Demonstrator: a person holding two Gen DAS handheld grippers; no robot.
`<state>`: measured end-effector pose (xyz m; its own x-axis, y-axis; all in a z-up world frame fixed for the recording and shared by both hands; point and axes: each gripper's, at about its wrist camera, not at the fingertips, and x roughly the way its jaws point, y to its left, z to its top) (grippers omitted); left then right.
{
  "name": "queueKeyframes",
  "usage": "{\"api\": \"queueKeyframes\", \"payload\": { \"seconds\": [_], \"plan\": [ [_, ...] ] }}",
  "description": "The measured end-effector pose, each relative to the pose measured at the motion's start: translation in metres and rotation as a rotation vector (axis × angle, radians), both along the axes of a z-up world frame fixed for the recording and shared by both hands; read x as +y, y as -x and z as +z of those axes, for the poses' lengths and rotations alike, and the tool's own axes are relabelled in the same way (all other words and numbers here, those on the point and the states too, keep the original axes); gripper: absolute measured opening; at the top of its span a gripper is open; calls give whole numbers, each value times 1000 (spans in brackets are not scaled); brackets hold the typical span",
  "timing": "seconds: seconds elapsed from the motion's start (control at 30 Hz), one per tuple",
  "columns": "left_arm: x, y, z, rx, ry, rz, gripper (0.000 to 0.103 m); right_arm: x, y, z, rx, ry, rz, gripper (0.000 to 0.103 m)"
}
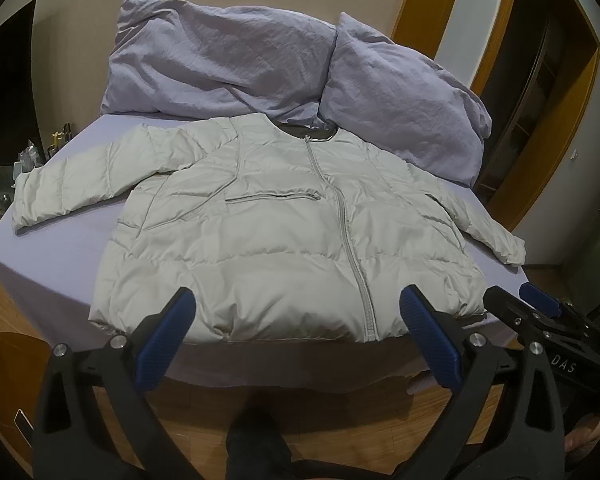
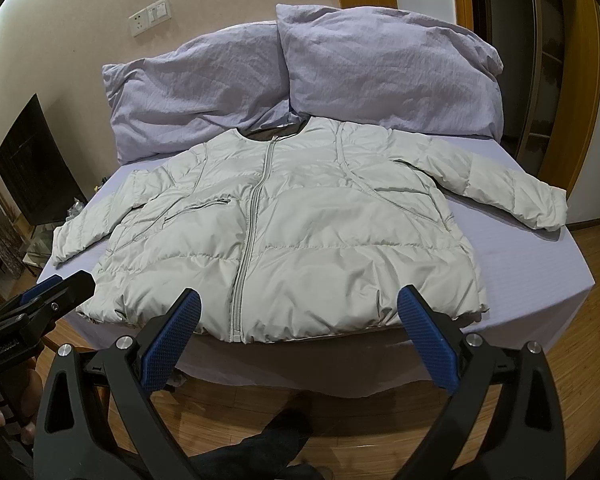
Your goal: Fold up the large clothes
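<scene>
The pale puffer jacket (image 1: 284,232) lies flat and zipped on the bed (image 1: 52,264), collar toward the pillows (image 1: 220,60) at the far edge, hem along the near edge, sleeves spread toward the side edges; its zipper runs straight away from both tools. The left gripper (image 1: 296,332) and right gripper (image 2: 298,332) hover just short of the hem, jaws spread wide and gripping nothing; the left stands nearer the hem's left corner, the right nearer its right.

jacket (image 1: 284,236): spread flat on bed (image 1: 56,264), zipped, sleeves out
pillows (image 1: 220,60): two, behind collar
left tool (image 1: 296,312): wide open, empty
</scene>
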<state>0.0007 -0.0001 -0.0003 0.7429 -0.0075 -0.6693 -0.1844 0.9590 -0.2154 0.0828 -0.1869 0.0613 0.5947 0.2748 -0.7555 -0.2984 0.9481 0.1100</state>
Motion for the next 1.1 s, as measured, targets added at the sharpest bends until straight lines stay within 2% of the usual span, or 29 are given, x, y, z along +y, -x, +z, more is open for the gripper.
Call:
{"api": "queueKeyframes", "payload": {
  "seconds": [1.1],
  "plan": [
    [1, -1, 0, 5, 4, 2, 101, 1, -4, -2, 6, -2, -4, 100]
  ]
}}
